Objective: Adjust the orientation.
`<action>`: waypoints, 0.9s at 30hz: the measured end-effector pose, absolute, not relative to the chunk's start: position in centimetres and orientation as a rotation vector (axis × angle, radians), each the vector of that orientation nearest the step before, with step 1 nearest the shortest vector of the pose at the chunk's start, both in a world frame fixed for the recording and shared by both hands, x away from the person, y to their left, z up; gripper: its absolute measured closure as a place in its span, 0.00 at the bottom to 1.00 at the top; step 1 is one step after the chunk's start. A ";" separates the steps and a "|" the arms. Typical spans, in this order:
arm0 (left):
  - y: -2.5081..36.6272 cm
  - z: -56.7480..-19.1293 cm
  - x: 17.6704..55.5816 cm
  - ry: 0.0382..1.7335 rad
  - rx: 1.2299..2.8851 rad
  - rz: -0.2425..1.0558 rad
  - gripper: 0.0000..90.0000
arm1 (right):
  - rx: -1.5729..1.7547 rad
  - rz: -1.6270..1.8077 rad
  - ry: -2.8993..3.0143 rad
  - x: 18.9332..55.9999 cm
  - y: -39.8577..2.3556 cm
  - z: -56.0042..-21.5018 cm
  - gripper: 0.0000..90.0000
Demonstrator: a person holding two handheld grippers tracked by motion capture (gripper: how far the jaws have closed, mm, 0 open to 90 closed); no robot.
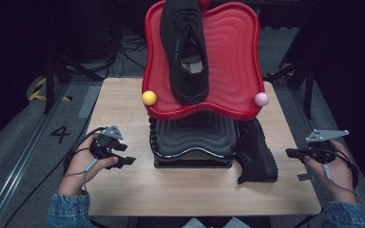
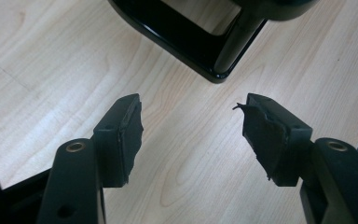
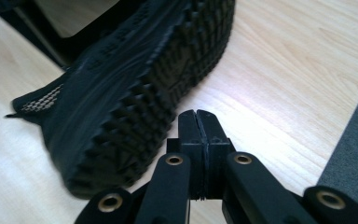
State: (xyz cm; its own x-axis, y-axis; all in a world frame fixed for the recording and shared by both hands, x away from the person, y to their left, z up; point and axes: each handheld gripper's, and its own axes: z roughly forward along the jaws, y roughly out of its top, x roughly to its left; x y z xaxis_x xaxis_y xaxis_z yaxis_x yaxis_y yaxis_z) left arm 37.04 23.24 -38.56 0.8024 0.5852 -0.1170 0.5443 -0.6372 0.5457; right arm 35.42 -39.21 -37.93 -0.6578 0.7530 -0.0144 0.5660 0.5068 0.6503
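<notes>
Black shoe (image 1: 256,154) lies on its side at lower right of centre in the high view, on the wood-grain table (image 1: 123,190), leaning against the black lower tier (image 1: 195,137) of a two-tier rack. In the right gripper view the shoe (image 3: 135,93) takes the upper left: knobbly rubber sole w/ blocky lugs faces the camera, mesh knit upper behind it, a paler mesh patch at far left.

Right gripper (image 3: 198,119) sits bottom centre of that view, jaws pressed flat together, nothing between them, tips just beside the sole's edge but not touching. In the high view the right gripper (image 1: 292,153) is at right of the table edge, held in a hand, grey three-cornered plate on top.

Left gripper (image 2: 191,128) has jaws spread wide, worn black pads w/ ragged edges, only bare tabletop between; glossy black rack foot (image 2: 200,51) in upper centre. High view: left gripper (image 1: 126,160) at lower left, near the rack's base.

Top tier: red ribbed tray (image 1: 233,52), wavy-edged, carrying a second black shoe (image 1: 185,47), sole down. Yellow ball (image 1: 149,98) and pink ball (image 1: 261,99) at its front corners.
</notes>
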 end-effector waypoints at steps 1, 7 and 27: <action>23.2 -38.7 37.1 0.831 2.421 0.097 0.43 | 1.099 0.899 2.464 35.3 -39.0 -37.8 1.00; 23.0 -39.3 37.3 0.837 2.439 0.093 0.43 | 1.036 0.888 2.498 34.4 -37.5 -36.9 1.00; 22.0 -40.1 37.5 0.831 2.457 0.051 0.42 | 0.881 0.864 2.630 34.7 -33.2 -38.1 1.00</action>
